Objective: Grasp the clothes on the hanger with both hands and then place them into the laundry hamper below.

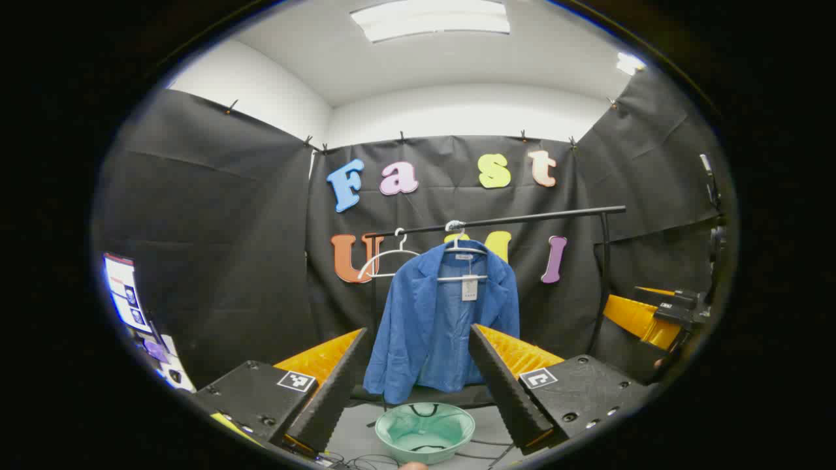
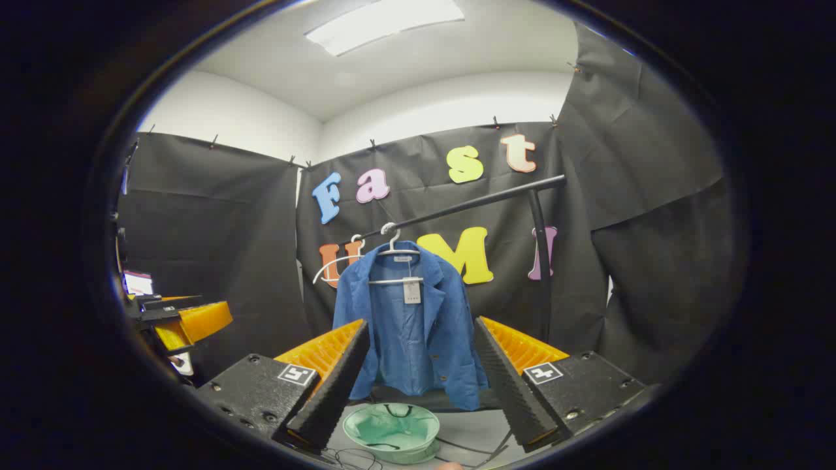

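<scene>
Beyond both tongs (image 1: 418, 385) (image 2: 418, 385), hanging jacket (image 1: 439, 320).

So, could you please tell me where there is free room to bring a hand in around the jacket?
The rail is bare to the right of the blue jacket, and open air lies below its hem above the green hamper. Left of it is crowded: an empty white hanger hangs close.

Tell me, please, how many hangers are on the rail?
2: one hanger carries the blue jacket; an empty hanger hangs beside it on the rail, toward the jacket's left in both views.
</scene>
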Action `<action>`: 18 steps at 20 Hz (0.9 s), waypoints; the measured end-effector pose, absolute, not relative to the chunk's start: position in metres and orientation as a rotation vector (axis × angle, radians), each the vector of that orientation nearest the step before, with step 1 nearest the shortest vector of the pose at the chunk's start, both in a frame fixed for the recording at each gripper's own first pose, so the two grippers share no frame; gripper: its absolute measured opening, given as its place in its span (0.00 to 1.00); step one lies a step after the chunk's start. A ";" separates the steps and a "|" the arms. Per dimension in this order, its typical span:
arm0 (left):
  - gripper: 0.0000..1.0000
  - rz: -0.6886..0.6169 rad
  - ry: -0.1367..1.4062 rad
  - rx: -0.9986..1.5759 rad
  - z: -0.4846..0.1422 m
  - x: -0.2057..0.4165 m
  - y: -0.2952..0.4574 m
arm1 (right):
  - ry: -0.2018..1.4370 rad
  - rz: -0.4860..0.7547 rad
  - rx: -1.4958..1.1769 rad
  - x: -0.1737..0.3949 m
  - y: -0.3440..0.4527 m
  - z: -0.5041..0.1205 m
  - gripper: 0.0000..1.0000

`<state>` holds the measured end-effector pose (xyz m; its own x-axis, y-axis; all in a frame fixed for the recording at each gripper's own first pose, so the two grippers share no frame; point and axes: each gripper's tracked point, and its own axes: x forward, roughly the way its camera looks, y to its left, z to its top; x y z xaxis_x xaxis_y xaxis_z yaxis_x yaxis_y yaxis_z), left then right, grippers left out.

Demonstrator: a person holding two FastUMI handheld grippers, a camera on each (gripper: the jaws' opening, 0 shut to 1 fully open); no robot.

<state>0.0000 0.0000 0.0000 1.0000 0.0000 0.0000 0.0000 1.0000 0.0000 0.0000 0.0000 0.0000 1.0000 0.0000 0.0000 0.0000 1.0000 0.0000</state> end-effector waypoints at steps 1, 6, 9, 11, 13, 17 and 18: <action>0.99 0.003 -0.005 0.003 0.001 0.000 0.001 | -0.002 0.003 -0.001 0.000 0.000 0.000 1.00; 0.99 0.015 -0.021 -0.001 0.004 0.001 0.006 | 0.001 0.018 0.006 0.005 0.008 -0.001 1.00; 0.99 0.020 -0.022 -0.004 0.003 0.000 0.009 | 0.007 0.030 0.005 0.005 0.016 -0.004 1.00; 0.99 0.024 -0.018 -0.005 0.002 -0.005 0.012 | 0.016 0.040 0.007 0.005 0.022 -0.006 1.00; 0.99 0.025 -0.014 -0.002 0.001 -0.007 0.014 | 0.028 0.045 0.008 0.005 0.025 -0.010 1.00; 0.99 0.021 -0.017 0.014 0.002 -0.011 0.013 | 0.045 0.040 0.018 0.003 0.027 -0.014 1.00; 0.99 0.019 -0.020 0.017 0.002 -0.014 0.012 | 0.047 0.041 0.020 0.003 0.029 -0.014 1.00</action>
<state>-0.0138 0.0125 0.0023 0.9996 0.0191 0.0198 -0.0194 0.9997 0.0165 0.0030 0.0290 -0.0137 0.9981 0.0410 -0.0461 -0.0401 0.9990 0.0209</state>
